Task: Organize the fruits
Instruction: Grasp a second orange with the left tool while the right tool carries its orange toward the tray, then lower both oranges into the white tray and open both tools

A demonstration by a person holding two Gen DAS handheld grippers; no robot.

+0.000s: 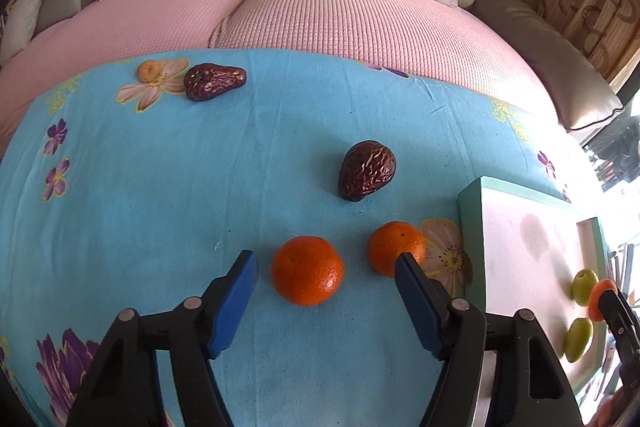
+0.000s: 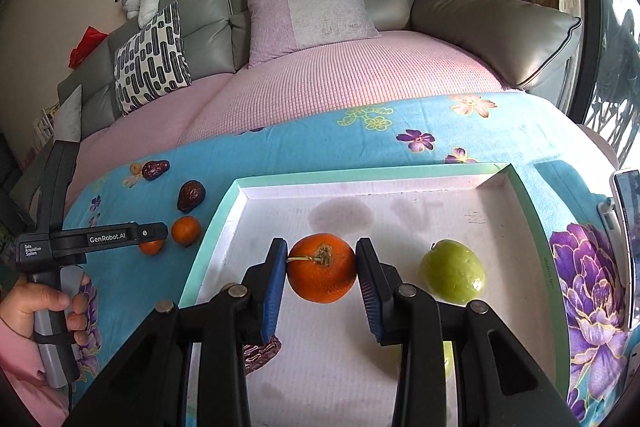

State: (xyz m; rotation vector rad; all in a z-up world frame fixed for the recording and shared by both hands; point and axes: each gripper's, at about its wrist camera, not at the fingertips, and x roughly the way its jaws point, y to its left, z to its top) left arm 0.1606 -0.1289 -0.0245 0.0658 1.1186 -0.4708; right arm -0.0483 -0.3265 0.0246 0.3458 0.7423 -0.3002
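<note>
- While the right gripper [image 2: 322,269] reaches forward over the white tray [image 2: 400,173], its blue fingers [image 2: 274,279] sit against both sides of an orange [image 2: 322,267], stem end facing the camera.
- A green fruit [image 2: 454,271] lies in the tray just right of it.
- Over the blue floral cloth [image 1: 140,187], the left gripper [image 1: 326,267] points forward, fingers [image 1: 236,291] spread wide around a second orange [image 1: 307,270], not touching it.
- A third orange [image 1: 394,247] lies just beside it; two brown wrinkled fruits [image 1: 367,169] lie farther back.
- A hand [image 2: 48,303] grips the left gripper's handle.
</note>
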